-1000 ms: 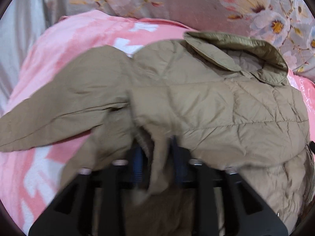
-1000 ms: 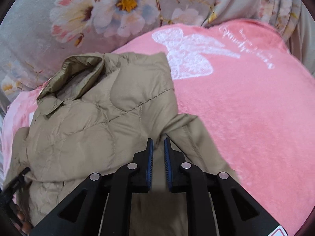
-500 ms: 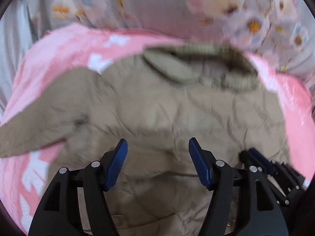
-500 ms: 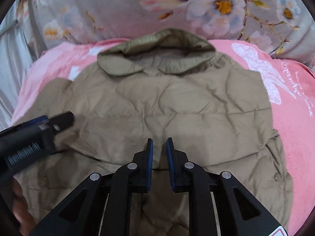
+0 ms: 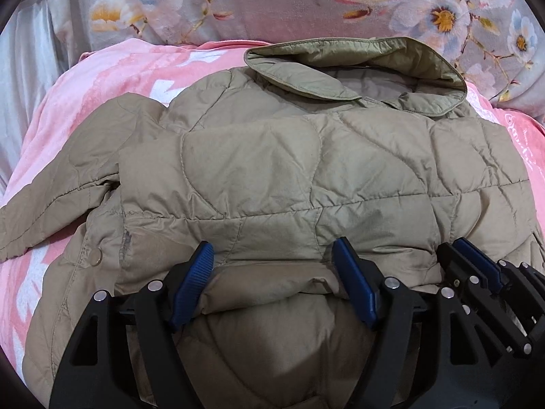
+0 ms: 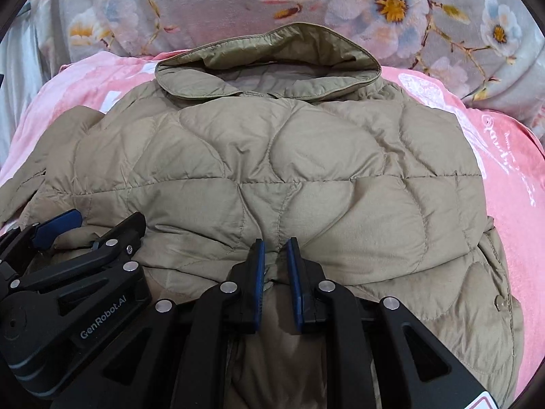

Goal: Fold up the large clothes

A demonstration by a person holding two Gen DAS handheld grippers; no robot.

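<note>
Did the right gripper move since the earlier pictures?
Yes. Against the pink blanket, the right gripper moved left, from the tan quilted jacket's right sleeve to its middle.

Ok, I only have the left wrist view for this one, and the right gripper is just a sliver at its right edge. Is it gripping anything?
Observer: Yes. In the right wrist view, the right gripper has its jaws almost shut. They are pinching a pucker of the jacket near its lower fold.
Operator: Does a sleeve stick out on that side of the jacket?
Observer: None shows there. The jacket's right-hand edge ends on the pink blanket, and a snap button shows near that edge.
</note>
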